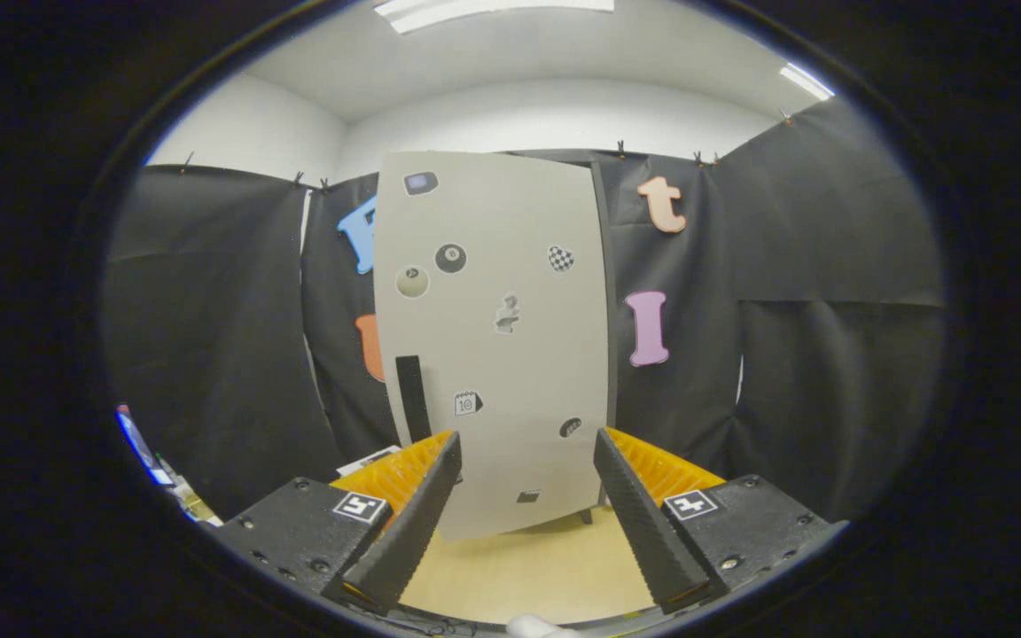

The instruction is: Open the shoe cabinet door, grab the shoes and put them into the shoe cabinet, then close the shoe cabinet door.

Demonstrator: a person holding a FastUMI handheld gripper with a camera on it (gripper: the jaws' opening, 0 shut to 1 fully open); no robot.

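Straight ahead of my fingers, in the middle of the frame, stands the shoe cabinet (493, 346), tall and pale grey. Its door (510, 266) faces me and looks shut, though I cannot make out a seam to be sure. A dark vertical handle (412, 397) sits low on the door's left side, just above my left fingertip. Small stickers (450, 258) are scattered over the door: a black ball, a pale ball, a checkered one, a few others too small to read. The cabinet's lower edge hangs just beyond the fingers, with a short dark leg (588, 514) visible at its lower right.

My gripper (528, 461) has its fingers spread wide, holding nothing, and the cabinet's lower part shows in the gap between them, not touching either. Below the cabinet, at the bottom centre of the frame, I see light wooden floor (528, 571). At the very bottom edge a small white object (539, 627) pokes in; I cannot tell what it is. Black cloth (830, 292) hangs behind and to both sides, and above it are a white wall and ceiling with light strips (484, 11).
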